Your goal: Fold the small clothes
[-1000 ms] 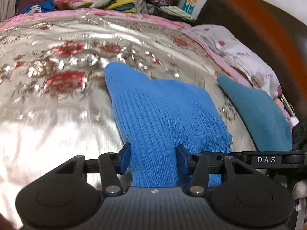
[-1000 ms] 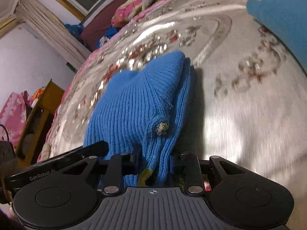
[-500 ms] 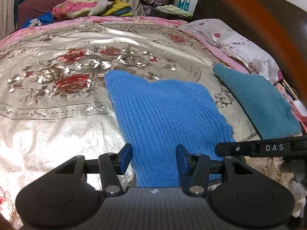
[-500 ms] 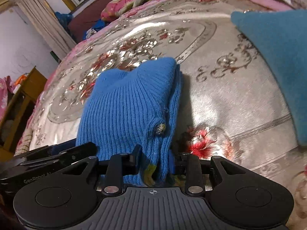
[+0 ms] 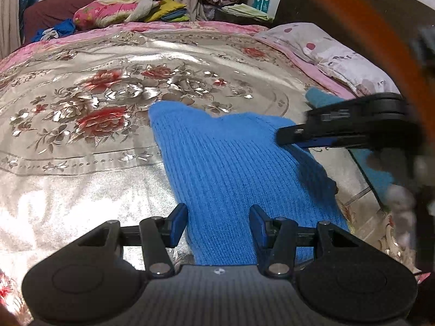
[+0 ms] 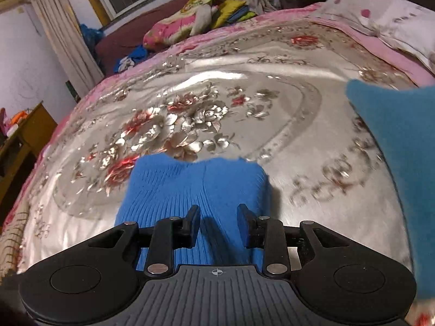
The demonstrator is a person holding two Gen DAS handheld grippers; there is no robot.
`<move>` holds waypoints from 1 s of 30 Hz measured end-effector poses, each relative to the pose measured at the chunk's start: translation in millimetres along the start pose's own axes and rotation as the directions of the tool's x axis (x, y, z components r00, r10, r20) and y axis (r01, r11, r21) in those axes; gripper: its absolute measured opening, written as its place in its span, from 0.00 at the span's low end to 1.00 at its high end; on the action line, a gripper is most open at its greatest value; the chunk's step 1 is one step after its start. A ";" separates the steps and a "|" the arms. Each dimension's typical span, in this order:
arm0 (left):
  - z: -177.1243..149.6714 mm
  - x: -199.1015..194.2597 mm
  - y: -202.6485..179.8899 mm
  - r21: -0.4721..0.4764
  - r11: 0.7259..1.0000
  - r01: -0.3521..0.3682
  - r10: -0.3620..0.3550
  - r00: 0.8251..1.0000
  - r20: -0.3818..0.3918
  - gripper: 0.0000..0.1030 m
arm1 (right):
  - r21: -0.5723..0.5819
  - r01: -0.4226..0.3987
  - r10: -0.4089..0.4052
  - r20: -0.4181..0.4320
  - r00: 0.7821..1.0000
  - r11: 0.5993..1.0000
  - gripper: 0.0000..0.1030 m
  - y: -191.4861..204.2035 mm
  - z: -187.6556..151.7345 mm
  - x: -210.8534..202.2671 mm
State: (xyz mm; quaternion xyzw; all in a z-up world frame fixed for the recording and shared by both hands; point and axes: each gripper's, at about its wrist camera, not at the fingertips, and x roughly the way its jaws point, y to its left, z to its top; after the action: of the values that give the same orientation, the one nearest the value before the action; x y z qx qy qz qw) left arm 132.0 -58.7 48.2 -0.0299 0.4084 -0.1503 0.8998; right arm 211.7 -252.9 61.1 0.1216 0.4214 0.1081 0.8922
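Bedding covered nearly everything around the blue knit garment (image 5: 233, 168): a shiny silver bedspread (image 5: 81, 141) with red and silver flowers lay under it, edged in pink on the far side. Beyond the garment's far end, past the bedspread, a heap of bright folded cloths (image 5: 122, 11) sat against a dark maroon headboard or sofa back. To the garment's right lay a teal knit piece (image 6: 402, 146), apart from it, and further right and back a pale pillow (image 5: 334, 51) with pink dots and some writing too blurred to read. Off to the garment's left in the right wrist view stood a wooden cabinet (image 6: 30, 133) and a curtain (image 6: 59, 35) below a barred window.

In the left wrist view the right gripper (image 5: 345, 127) hung blurred above the garment's right far corner, partly hiding the teal piece; a label on its side could not be read.

The garment lay folded flat on the bedspread, its long axis running from the grippers away toward the headboard, with its ribs along that line and two soft peaks at the far end.

The left gripper (image 5: 218, 225) had its blue pads spread, the garment's near end lying between them without either pad pressing it. In its own view the right gripper (image 6: 218, 225) stood with jaws parted above the knit and gripped nothing.
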 end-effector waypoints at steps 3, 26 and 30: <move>1.6 3.0 0.6 -0.004 1.000 -0.002 0.002 1.000 -0.005 0.53 | -0.023 0.024 -0.024 -0.020 1.000 0.999 0.30 3.3 0.9 17.0; -29.0 -23.4 -14.7 -0.035 0.994 -0.105 0.104 0.994 -0.024 0.85 | -0.124 0.095 -0.095 0.012 0.995 0.988 0.36 33.7 -85.9 -89.7; -41.6 -28.2 -18.1 -0.052 0.988 -0.143 0.141 0.990 -0.029 0.96 | -0.070 0.093 -0.093 0.006 0.996 0.993 0.37 28.7 -103.3 -99.3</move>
State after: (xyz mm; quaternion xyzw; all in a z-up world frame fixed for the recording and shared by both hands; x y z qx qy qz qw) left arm 79.1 -64.7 44.2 -0.0229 0.4246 -0.0752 0.9020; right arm 67.1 -242.0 78.4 0.0708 0.4212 0.0810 0.9006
